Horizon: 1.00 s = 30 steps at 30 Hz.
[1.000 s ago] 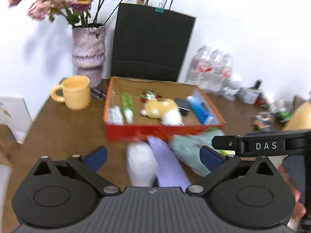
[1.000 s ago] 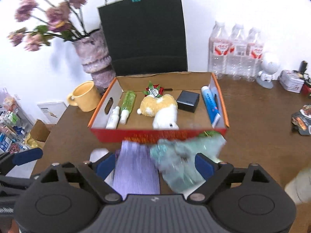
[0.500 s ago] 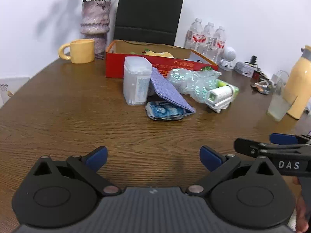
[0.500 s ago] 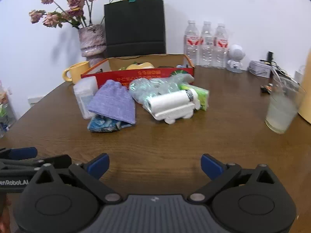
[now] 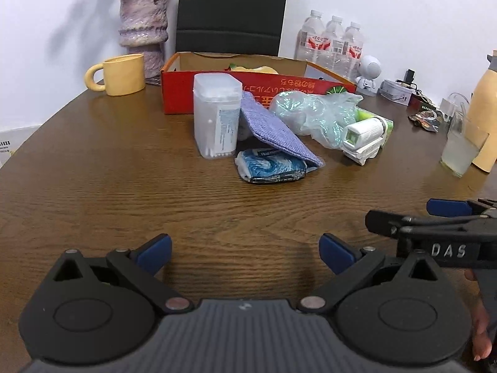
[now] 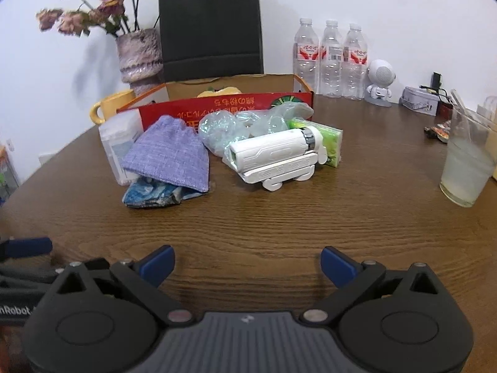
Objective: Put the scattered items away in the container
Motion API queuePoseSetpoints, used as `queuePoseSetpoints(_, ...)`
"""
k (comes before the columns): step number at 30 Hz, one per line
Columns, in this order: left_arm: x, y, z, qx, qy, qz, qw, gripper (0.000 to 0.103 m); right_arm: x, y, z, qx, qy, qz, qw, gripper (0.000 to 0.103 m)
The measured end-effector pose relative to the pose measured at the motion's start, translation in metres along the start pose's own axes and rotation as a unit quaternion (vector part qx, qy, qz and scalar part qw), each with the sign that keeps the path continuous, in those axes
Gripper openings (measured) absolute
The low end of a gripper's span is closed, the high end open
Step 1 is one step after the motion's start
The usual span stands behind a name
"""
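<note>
Right wrist, purple cloth (image 6: 169, 155) beyond spread fingers (image 6: 157, 262)

Left black two-finger gripper with blue pads (image 5: 245, 253) sat low over the brown wooden table (image 5: 124, 186), jaws spread wide, nothing between them. Right black two-finger gripper with blue pads (image 6: 247, 262) was in the same pose, jaws wide and empty, alongside the left one at the table's near side. Both pointed toward the table's far edge. Part of a hand (image 5: 480, 326) showed behind the right gripper.
</note>
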<state>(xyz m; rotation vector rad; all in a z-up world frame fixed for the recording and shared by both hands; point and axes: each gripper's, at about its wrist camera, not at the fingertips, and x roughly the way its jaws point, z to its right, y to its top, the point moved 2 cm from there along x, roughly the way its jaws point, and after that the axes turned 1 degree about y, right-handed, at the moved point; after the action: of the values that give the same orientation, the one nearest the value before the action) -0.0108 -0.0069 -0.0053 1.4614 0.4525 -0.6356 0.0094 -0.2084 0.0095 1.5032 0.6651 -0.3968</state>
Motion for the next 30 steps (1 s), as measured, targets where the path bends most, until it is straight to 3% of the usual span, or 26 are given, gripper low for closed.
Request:
queuePoseSetpoints(3,0.003,0.001,0.0,-0.003,-0.009,-0.002,1.0,0.103,0.001,-0.001,0.001,-0.009,-0.019,0.0,1.0,0.101)
queuePoseSetpoints(7,0.004,0.004,-0.001,-0.006,-0.017,-0.003,0.9998,0.103,0.003,0.0,0.006,0.008,-0.008,-0.003,1.0,0.101)
queuePoseSetpoints(11,0.004,0.012,-0.01,-0.045,-0.052,-0.004,0.9976,0.102,0.004,0.0,0.011,0.016,-0.001,-0.007,1.0,0.101)
queuePoseSetpoints(14,0.012,0.028,-0.006,-0.054,-0.084,-0.015,0.9949,0.086,0.003,0.0,0.019,0.039,0.005,0.002,0.999,0.101)
queuePoseSetpoints(20,0.048,0.071,0.005,-0.089,-0.1,-0.013,0.9909,0.054,0.005,0.0,0.028,0.045,-0.01,0.002,0.999,0.101)
queuePoseSetpoints(21,0.055,0.076,0.005,-0.1,-0.102,-0.015,0.9897,0.047,0.006,0.001,0.027,0.038,-0.01,0.0,0.999,0.101)
queuePoseSetpoints(22,0.061,0.078,0.003,-0.12,-0.107,-0.017,0.9868,0.027,0.008,0.002,0.026,0.032,-0.009,-0.004,0.999,0.101)
queuePoseSetpoints(23,0.067,0.077,0.0,-0.138,-0.116,-0.024,0.9832,0.015,0.009,0.003,0.025,0.029,-0.007,-0.006,1.0,0.101)
queuePoseSetpoints(24,0.072,0.077,-0.003,-0.156,-0.125,-0.031,0.9792,0.008,0.009,0.004,0.023,0.026,-0.004,-0.008,1.0,0.101)
queuePoseSetpoints(27,0.074,0.072,-0.011,-0.188,-0.131,-0.029,0.9729,0.004,0.009,0.007,0.016,0.002,0.004,-0.009,1.0,0.101)
queuePoseSetpoints(30,0.044,0.074,-0.015,-0.176,-0.149,0.009,0.9729,0.003,0.008,0.01,0.004,-0.032,0.014,-0.01,0.999,0.101)
